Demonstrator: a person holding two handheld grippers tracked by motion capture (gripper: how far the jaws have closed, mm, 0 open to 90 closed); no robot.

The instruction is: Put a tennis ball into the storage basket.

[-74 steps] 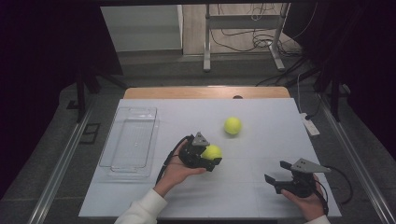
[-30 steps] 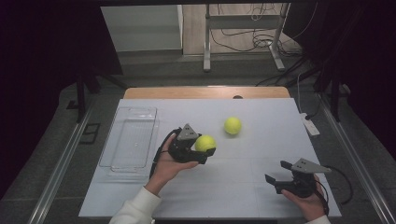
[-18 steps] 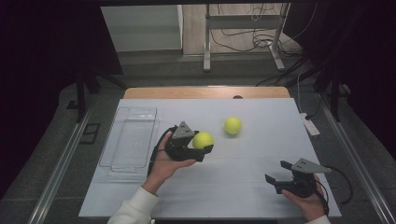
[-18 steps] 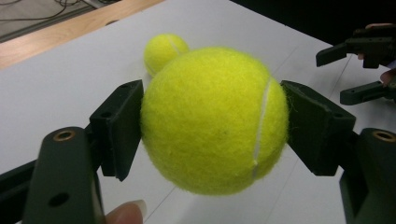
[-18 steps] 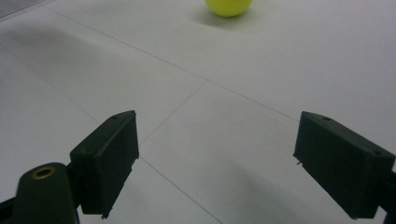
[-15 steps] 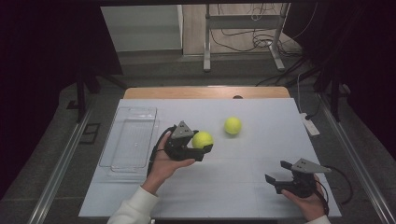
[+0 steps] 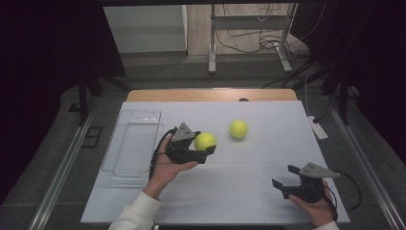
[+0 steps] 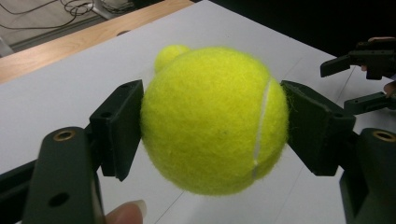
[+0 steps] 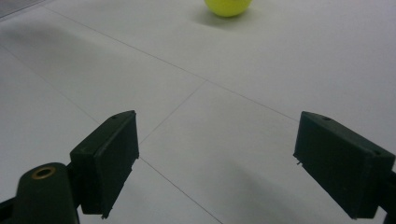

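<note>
My left gripper (image 7: 205, 145) is shut on a yellow tennis ball (image 7: 205, 141) and holds it above the white table near its middle. In the left gripper view both black pads press on the sides of that ball (image 8: 215, 119). A second tennis ball (image 7: 238, 129) lies on the table to the right and a little farther back; it also peeks out behind the held ball (image 8: 169, 54) and sits at the top edge of the right gripper view (image 9: 228, 6). My right gripper (image 7: 283, 179) rests open near the front right of the table, its jaws (image 9: 219, 163) wide apart over bare table.
A clear plastic tray (image 7: 133, 143) lies at the left side of the white table (image 7: 249, 191). A white power strip (image 7: 317, 128) sits at the right edge. Beyond the table's wooden far edge are metal stand legs and cables on the floor.
The left gripper has carried the tennis ball up and to the left, slightly farther from the table's front. The right gripper has kept still.
</note>
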